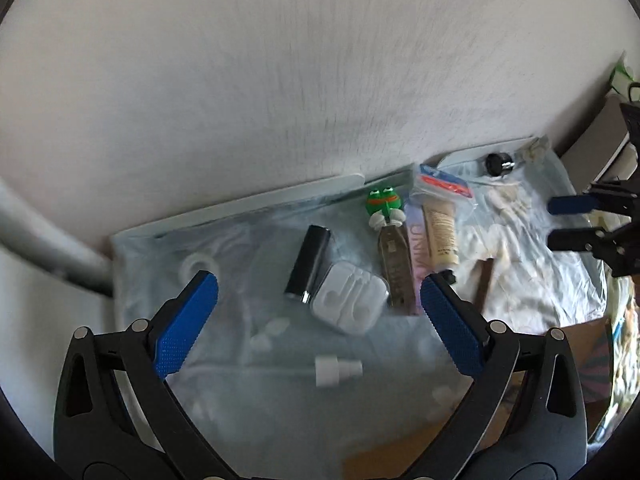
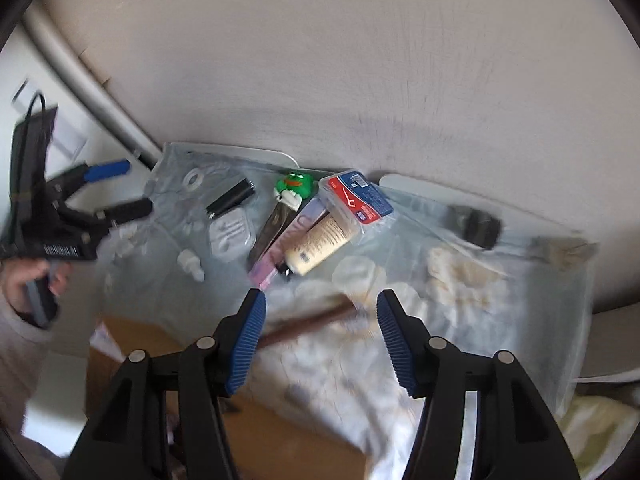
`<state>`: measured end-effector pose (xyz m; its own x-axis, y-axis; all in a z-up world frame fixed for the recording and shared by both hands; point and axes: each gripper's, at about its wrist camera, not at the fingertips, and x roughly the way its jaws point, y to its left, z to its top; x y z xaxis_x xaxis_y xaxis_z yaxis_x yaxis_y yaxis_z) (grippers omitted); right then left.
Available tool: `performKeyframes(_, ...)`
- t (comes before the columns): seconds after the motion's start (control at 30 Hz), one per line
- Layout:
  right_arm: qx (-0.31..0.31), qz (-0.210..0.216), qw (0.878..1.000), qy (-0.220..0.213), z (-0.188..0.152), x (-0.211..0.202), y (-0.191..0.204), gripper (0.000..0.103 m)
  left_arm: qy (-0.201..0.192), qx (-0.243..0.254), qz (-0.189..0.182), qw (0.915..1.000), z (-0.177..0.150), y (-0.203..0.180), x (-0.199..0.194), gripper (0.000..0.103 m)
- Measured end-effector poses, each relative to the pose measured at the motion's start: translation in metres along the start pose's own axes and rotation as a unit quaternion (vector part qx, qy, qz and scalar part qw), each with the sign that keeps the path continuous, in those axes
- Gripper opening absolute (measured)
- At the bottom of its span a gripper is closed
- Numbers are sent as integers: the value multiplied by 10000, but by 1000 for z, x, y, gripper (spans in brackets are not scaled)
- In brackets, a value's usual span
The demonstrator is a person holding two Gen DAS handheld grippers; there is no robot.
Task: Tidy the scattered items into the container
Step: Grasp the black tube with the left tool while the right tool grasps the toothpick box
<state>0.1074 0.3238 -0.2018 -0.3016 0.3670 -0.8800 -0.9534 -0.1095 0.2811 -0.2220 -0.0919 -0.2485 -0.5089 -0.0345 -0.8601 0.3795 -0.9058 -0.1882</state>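
Scattered items beneath empty, wide-open left gripper

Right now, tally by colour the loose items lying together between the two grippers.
Black: 1, the black cylindrical tube
White: 1, the white plastic earphone case
Green: 1, the green frog-headed figure
Cream: 1, the cream squeeze tube
Pink: 1, the flat pink packet
Total: 5

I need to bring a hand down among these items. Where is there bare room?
Bare plastic sheet lies left of the black tube and white case. It is crowded around the frog toy, cream tube and floss box.
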Motion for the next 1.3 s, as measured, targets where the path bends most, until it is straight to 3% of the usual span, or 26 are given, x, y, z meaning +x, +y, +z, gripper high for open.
performKeyframes(0.23,-274,-366,9988,151,26,58,-12,54,283,-327,-17,9991,8,15,57,98)
performKeyframes(0.4,-487,-785,9957,37,33,81,-12,54,571,-422,-148,9974,5,21,86,82)
performKeyframes(0.63,-441,-604,9972,80,43,99,-20,55,494,-476,-220,9974,2,24,97,79)
performKeyframes(0.7,-474,-559,9973,64,44,101,-20,57,437,-575,-331,9968,1,27,98,73)
performKeyframes(0.77,-528,-514,9973,75,45,104,-20,61,448,-627,-401,9962,1,28,101,60)
performKeyframes(1.07,-475,-62,9988,-41,54,117,-23,66,327,-157,38,9993,-8,11,98,36)
performKeyframes(1.2,-587,76,9982,-70,51,116,-15,65,233,-70,96,9997,-15,7,96,34)
performKeyframes(1.3,-834,104,9965,37,48,117,-5,58,142,-93,103,9998,-19,6,95,34)
